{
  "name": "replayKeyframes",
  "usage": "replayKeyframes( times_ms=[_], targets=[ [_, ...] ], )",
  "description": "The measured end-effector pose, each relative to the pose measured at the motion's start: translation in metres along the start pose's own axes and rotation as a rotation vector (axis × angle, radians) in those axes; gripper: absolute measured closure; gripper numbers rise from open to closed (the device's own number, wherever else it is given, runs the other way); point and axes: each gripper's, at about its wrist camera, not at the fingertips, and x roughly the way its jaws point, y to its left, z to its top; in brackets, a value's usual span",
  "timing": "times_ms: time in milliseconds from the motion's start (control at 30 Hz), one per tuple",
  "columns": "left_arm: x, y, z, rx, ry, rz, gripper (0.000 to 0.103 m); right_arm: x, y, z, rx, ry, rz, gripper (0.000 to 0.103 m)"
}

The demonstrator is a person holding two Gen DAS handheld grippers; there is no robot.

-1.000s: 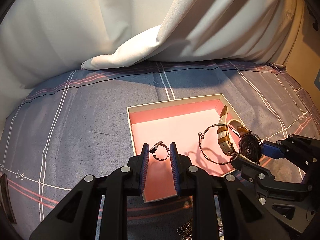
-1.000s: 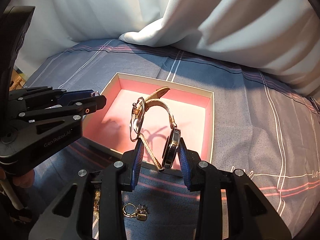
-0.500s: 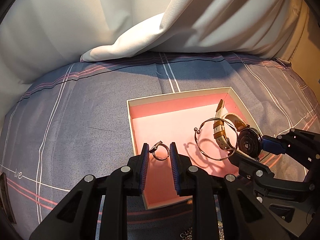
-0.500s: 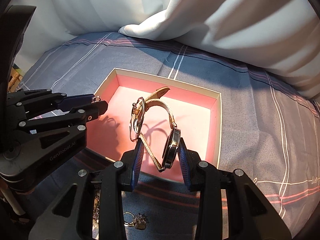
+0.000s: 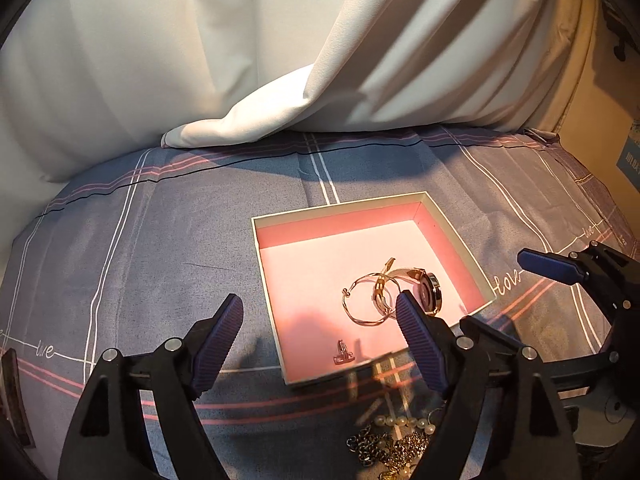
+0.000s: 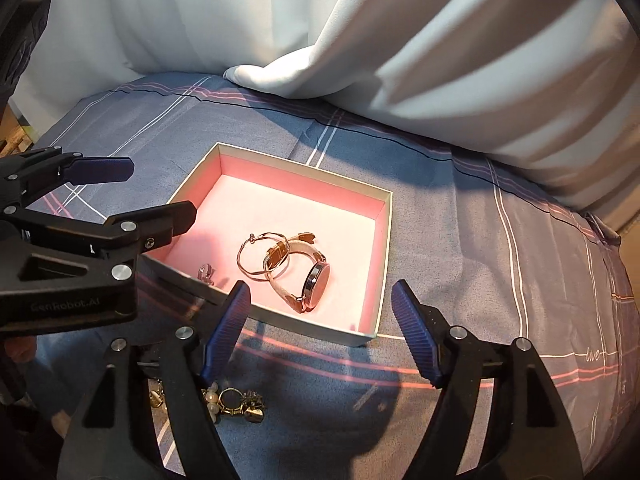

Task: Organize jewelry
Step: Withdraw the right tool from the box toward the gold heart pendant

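On the grey plaid bedsheet (image 6: 460, 240), a pink-lined box (image 6: 384, 240) is lying open and is receiving the jewelry. A watch (image 6: 316, 278), a thin bangle (image 6: 256, 256) overlapping its strap, and a small ring (image 5: 343, 353) near the box's near-left corner are resting on the lining. The left gripper (image 5: 320, 332) is hovering over the near rim with its jaws spread wide and empty. The right gripper (image 6: 322, 328) is doing likewise, jaws apart, gripping nothing. Three pieces appear stowed. A jewelry pile (image 5: 394, 442) of chains, pearls and rings is waiting on the sheet just near of the box, so sorting appears only partly complete.
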Motion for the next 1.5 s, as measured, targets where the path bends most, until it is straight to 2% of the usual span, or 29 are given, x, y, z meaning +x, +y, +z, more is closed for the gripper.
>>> replayKeyframes(
  times_ms=[133, 233, 367, 500, 667, 833, 1033, 1200, 1400, 1500],
  targets=[
    [-0.006, 0.001, -0.025, -0.052, 0.025, -0.057, 0.024, -0.010, 0.003, -0.017, 0.004, 0.014, 0.006, 0.027],
    [-0.008, -0.001, -0.045, -0.076, 0.044, -0.069, 0.024, -0.014, 0.004, -0.031, 0.016, 0.025, 0.018, 0.027],
    [-0.008, -0.004, -0.063, -0.078, 0.082, -0.045, 0.023, -0.012, 0.007, -0.046, 0.014, 0.048, 0.017, 0.027],
    [-0.013, -0.008, -0.072, -0.037, 0.071, 0.011, 0.020, -0.011, 0.005, -0.057, 0.017, 0.063, 0.004, 0.027],
    [-0.018, -0.012, -0.076, -0.040, 0.065, 0.009, 0.018, -0.013, 0.001, -0.069, 0.048, 0.069, 0.016, 0.027],
    [-0.022, -0.017, -0.089, 0.012, 0.058, 0.017, 0.018, -0.022, -0.002, -0.083, 0.080, 0.066, 0.038, 0.027],
    [-0.020, -0.017, -0.113, 0.050, 0.089, 0.030, 0.018, -0.020, -0.002, -0.103, 0.104, 0.100, 0.084, 0.027],
    [-0.010, -0.024, -0.117, 0.104, 0.104, 0.042, 0.022, -0.002, 0.003, -0.107, 0.104, 0.147, 0.109, 0.043],
    [-0.013, -0.036, -0.119, 0.157, 0.109, 0.009, 0.022, 0.002, 0.003, -0.108, 0.107, 0.155, 0.103, 0.043],
    [-0.007, -0.049, -0.120, 0.200, 0.109, 0.002, 0.021, -0.001, -0.002, -0.110, 0.106, 0.156, 0.073, 0.043]
  ],
)
